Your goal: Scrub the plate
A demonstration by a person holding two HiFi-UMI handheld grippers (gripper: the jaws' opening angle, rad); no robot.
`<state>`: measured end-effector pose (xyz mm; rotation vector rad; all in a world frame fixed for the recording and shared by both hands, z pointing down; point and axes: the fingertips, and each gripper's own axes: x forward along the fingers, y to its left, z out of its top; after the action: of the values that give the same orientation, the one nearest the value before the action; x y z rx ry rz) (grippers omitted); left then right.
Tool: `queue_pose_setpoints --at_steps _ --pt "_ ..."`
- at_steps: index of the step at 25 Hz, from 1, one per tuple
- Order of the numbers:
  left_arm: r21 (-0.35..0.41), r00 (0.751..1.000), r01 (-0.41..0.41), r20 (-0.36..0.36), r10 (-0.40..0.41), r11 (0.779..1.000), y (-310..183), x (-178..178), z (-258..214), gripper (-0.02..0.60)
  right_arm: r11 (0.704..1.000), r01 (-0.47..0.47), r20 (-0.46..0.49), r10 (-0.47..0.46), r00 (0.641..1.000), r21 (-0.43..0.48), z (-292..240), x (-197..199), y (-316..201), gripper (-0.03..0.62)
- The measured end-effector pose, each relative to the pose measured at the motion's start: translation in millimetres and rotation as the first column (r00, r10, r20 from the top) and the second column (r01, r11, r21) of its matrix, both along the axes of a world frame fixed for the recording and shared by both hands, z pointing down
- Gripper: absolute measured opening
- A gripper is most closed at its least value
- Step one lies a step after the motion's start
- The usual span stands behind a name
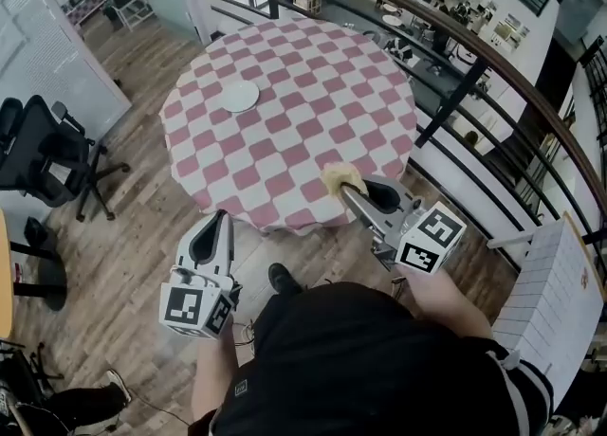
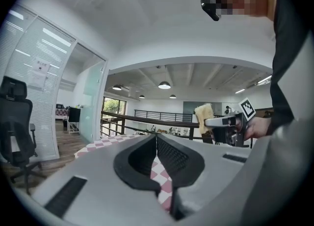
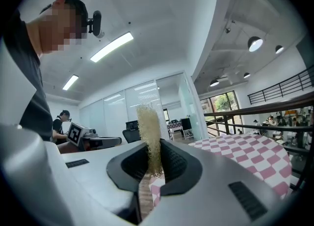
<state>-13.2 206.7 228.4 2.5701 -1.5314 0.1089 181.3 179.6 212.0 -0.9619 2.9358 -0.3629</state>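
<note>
Right gripper (image 1: pixel 351 193) clamps the sponge (image 1: pixel 341 176). Left gripper (image 1: pixel 221 220) is fully closed and empty. The plate (image 1: pixel 239 96) lies unrestrained near the far-left edge of the table (image 1: pixel 313 117). Scrubbing pressure could push it over that edge.

Fig. legend: no legible text, brand or no. in any view. Sign-like marks only: b/w square marker patterns on left-claw cube (image 1: pixel 196 306), 7 o'clock, and right-claw cube (image 1: pixel 429 243), 4 o'clock (head view). Paper sheet (image 2: pixel 40 74) on glass wall, 9 o'clock (left gripper view): print too small to read.
</note>
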Motion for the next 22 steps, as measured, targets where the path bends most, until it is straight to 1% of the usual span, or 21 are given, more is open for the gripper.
queue_pose_setpoints --at_steps 3,5,7,10,15,16,19,20,22 --pt "0.012 1.0 -0.02 0.005 0.02 1.0 -32 -28 -3 0.009 1.0 -0.009 -0.009 0.008 1.0 -0.007 0 -30 -30 0.046" --pt "0.017 1.0 -0.024 0.003 0.024 1.0 -49 -41 -4 0.009 1.0 -0.014 -0.012 0.013 1.0 -0.024 3 -43 -45 0.046" --pt "0.021 1.0 -0.026 0.001 0.026 0.999 -54 -38 -5 0.009 0.999 -0.016 -0.005 0.015 1.0 -0.032 3 -40 -49 0.046" --pt "0.025 0.999 -0.032 0.009 0.032 0.999 -57 -30 -6 0.009 1.0 -0.023 -0.008 0.023 1.0 -0.018 -3 -29 -52 0.047" --pt "-0.008 0.999 -0.037 -0.002 0.037 0.999 -95 -65 7 0.009 0.999 -0.038 -0.06 0.036 0.998 -0.03 0 -56 -94 0.048" --pt "-0.014 0.999 -0.04 -0.003 0.04 0.999 -102 -61 9 0.009 0.998 -0.044 -0.066 0.041 0.997 -0.035 2 -52 -101 0.048" --pt "-0.023 0.999 -0.05 0.0 0.05 0.998 -112 -35 10 0.009 0.998 -0.049 -0.064 0.047 0.997 -0.043 4 -29 -116 0.048" --pt "-0.026 0.999 -0.053 0.0 0.053 0.998 -119 -37 10 0.009 0.998 -0.048 -0.06 0.045 0.997 -0.045 5 -33 -123 0.046" --pt "-0.034 0.999 -0.054 0.001 0.055 0.998 -142 -58 13 0.009 0.998 -0.042 -0.049 0.039 0.998 -0.054 10 -58 -146 0.048"
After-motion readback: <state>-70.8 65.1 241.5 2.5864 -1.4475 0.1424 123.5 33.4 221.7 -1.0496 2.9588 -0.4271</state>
